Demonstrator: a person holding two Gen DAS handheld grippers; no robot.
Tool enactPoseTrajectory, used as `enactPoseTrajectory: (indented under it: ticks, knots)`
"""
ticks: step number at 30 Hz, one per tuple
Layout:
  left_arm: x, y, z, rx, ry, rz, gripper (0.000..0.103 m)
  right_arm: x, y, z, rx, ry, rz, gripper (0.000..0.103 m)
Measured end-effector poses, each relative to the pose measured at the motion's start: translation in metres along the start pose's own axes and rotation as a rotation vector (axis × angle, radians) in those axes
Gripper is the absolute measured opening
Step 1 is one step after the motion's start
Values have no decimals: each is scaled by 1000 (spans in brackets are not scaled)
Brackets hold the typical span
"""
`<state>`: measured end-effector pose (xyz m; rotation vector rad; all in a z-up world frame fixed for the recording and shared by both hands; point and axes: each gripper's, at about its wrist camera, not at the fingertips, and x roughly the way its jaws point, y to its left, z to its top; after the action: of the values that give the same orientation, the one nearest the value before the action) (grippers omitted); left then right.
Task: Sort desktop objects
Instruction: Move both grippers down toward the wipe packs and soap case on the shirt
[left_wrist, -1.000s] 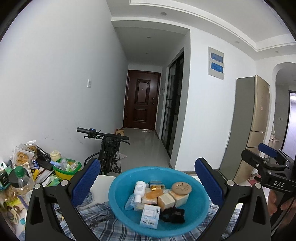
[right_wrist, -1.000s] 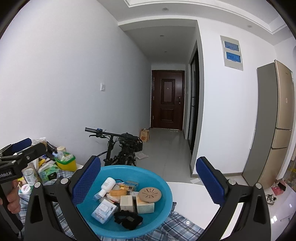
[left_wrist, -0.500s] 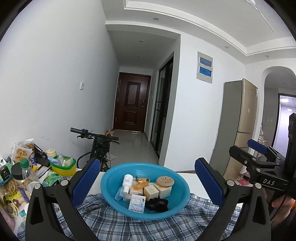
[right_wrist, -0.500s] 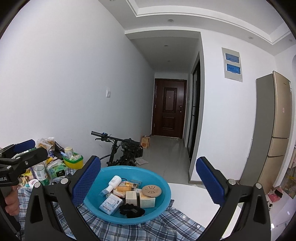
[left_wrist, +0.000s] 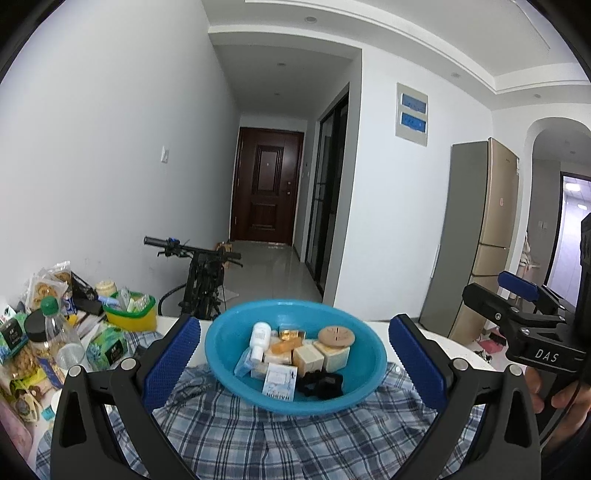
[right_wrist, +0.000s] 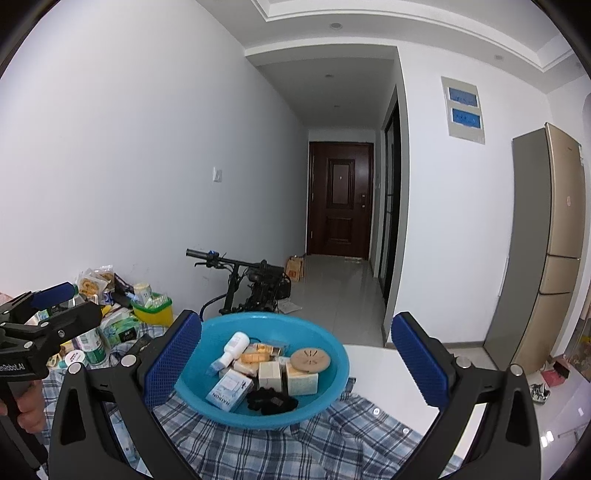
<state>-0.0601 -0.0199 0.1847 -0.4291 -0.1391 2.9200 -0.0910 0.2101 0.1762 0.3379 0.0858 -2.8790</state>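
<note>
both hand-held grippers are hovering wide apart and empty: left hand-held gripper, right hand-held gripper. nothing is sitting between the pads.

the blue bowl is sitting on a plaid shirt on the white counter, centre, just beyond the fingertips. it is holding the small stuff: a white bottle lying tilted at far left, a white box at the near rim, tan blocks mid-bowl, a round wooden disc resting on top of them, and a black clump at near right that is looking like a soft hair tie, though i can't confirm it.

handling guesses:
- bottle: light, smooth and likely to be rolling, so i'm favouring a grip across the body.
- box: thin card, crushable; pinch the narrow sides lightly.
- blocks: stiff, easy, flat faces.
- disc: thin, so edge grip only.
- clump: soft, grab anywhere.

snack clutter is piling up at far left, beside a yellow tub.
</note>
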Motion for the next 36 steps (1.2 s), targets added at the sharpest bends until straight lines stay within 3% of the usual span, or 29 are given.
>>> enactPoseTrajectory:
  ticks: [13,25,36]
  knots:
    - [28,-11,-51,39,194,4,103,6,0,-55,25,161,23,102]
    - [19,-16,-94,38,250,10,103,8,-15,-101,122,303,20,102]
    - [29,-9,-122,-8,363,7,103,13,-4,-122,86,378,1,102]
